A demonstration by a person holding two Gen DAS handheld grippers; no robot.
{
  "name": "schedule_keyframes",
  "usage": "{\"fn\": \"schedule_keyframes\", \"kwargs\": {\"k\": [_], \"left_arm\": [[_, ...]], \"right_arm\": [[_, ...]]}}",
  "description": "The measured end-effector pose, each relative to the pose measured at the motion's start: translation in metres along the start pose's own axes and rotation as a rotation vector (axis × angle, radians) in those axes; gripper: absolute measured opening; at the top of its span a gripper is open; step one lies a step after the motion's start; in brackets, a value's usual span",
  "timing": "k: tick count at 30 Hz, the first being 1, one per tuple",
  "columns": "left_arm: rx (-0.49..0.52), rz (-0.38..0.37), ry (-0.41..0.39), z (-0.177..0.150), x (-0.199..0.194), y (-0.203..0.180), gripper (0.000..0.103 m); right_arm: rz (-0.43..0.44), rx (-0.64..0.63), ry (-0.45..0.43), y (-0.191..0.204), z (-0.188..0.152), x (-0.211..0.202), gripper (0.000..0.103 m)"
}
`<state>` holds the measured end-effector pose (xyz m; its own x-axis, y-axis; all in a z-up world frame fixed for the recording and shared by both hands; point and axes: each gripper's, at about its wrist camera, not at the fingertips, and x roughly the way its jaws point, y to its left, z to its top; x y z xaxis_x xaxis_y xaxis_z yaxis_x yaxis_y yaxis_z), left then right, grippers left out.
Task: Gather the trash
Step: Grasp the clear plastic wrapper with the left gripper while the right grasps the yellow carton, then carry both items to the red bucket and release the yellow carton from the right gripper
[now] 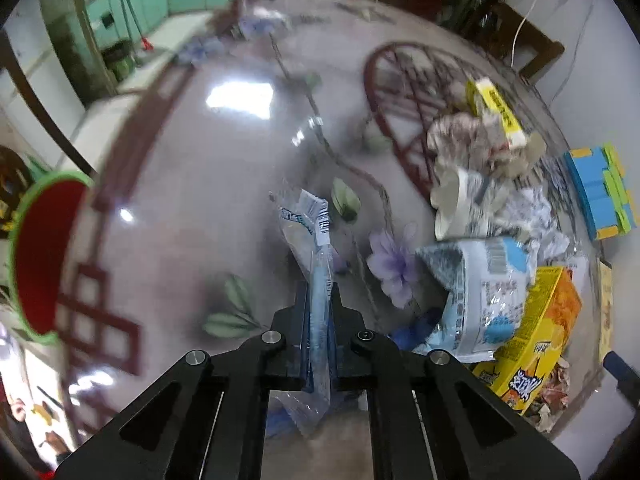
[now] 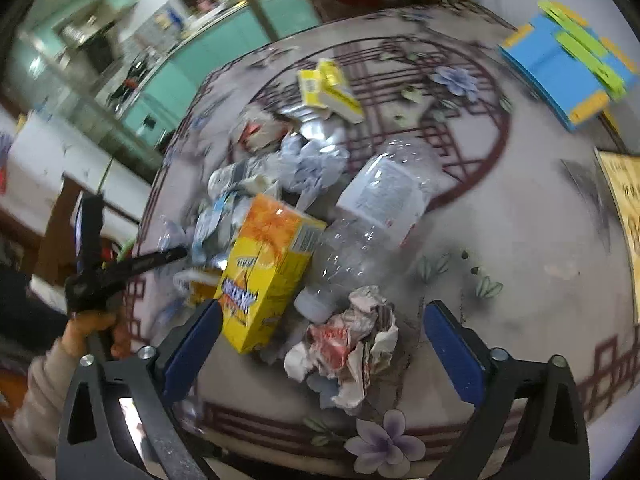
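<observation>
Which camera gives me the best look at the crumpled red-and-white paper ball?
The right wrist view: the crumpled paper ball lies close and unobstructed between the open right gripper's fingers. The left wrist view shows only a blurred scrap of it at the pile's lower right edge.

trash pile on the counter (image 2: 540, 240): carton (image 2: 268, 272) left of the plastic bottle (image 2: 372, 216), touching it, crumpled paper (image 2: 352, 344) just in front of both. small box (image 2: 332, 90) behind the pile, block stack (image 2: 568, 68) far right, bin (image 1: 40, 256) off the counter's left edge.
</observation>
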<state>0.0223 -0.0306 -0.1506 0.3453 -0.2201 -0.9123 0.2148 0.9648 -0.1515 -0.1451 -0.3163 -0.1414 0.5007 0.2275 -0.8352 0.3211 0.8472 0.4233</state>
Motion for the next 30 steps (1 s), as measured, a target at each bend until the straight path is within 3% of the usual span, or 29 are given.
{"fn": "schedule_keyframes", "kwargs": {"k": [4,6,10,14,18,22,30], "left_arm": [[-0.019,0.01,-0.065,0.002,-0.022,0.006,0.006],[-0.009,0.017,-0.084,0.005,-0.03,0.01,0.006],[0.018,0.03,-0.11,0.017,-0.034,0.022,0.006],[0.001,0.021,-0.114,0.023,-0.04,0.035,0.007],[0.008,0.02,-0.106,0.025,-0.044,0.052,0.007],[-0.004,0.015,-0.11,0.027,-0.05,0.075,0.007],[-0.04,-0.046,-0.112,0.033,-0.056,0.122,0.007]], "right_arm": [[0.172,0.087,0.092,0.016,0.011,0.022,0.076],[0.2,0.102,0.136,0.024,0.009,0.036,0.073],[0.141,0.104,0.211,0.041,0.002,0.071,0.073],[0.04,0.125,0.225,0.054,0.002,0.098,0.073],[0.012,0.143,0.253,0.062,0.0,0.123,0.073],[-0.014,0.171,0.211,0.062,-0.004,0.124,0.059],[-0.056,0.131,0.019,0.098,0.01,0.056,0.058]]}}
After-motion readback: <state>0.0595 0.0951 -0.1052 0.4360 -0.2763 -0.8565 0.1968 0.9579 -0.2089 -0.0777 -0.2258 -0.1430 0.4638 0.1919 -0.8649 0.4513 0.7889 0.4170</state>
